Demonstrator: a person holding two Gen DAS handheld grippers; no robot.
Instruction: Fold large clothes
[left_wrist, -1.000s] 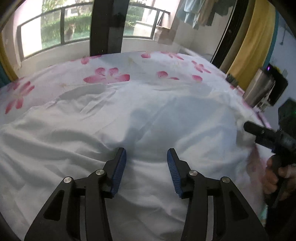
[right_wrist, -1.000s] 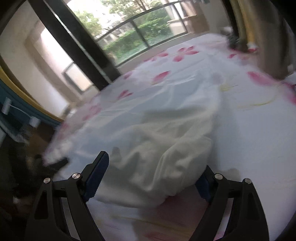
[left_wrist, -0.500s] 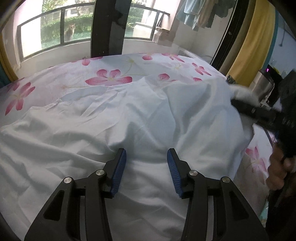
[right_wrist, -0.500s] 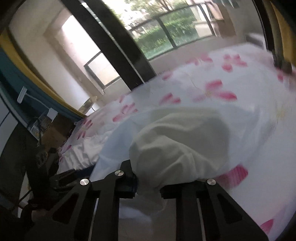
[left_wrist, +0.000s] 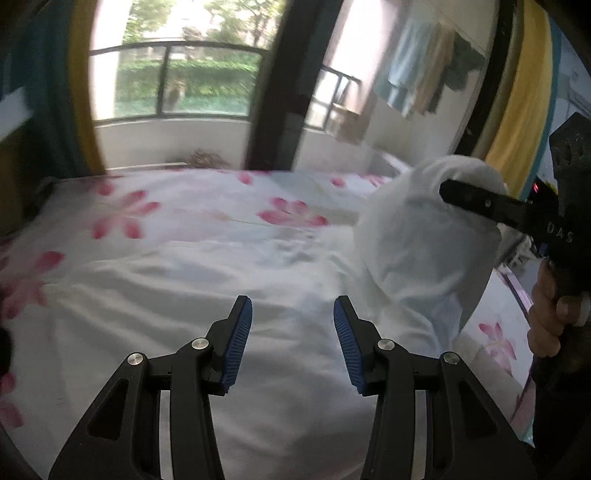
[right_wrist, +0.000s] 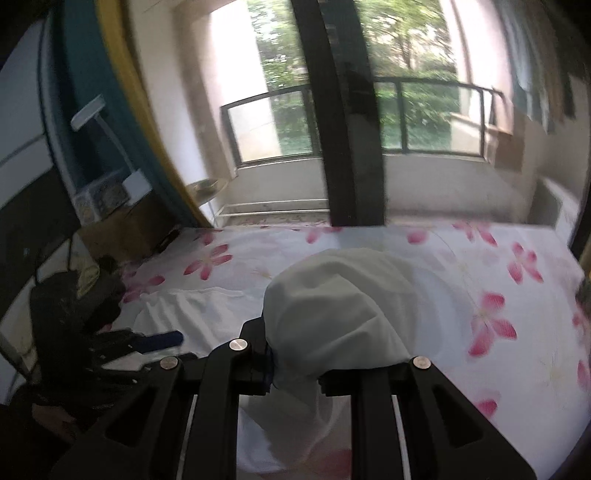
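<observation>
Flowered bedsheet beneath white garment, balcony window behind.

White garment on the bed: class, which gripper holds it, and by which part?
The right gripper pinches a bunched fold at the white garment's right side, lifting it; the left gripper holds nothing.

Right gripper fingers buried under white garment.

right tongs clamp bunched white garment above floral bed.
</observation>
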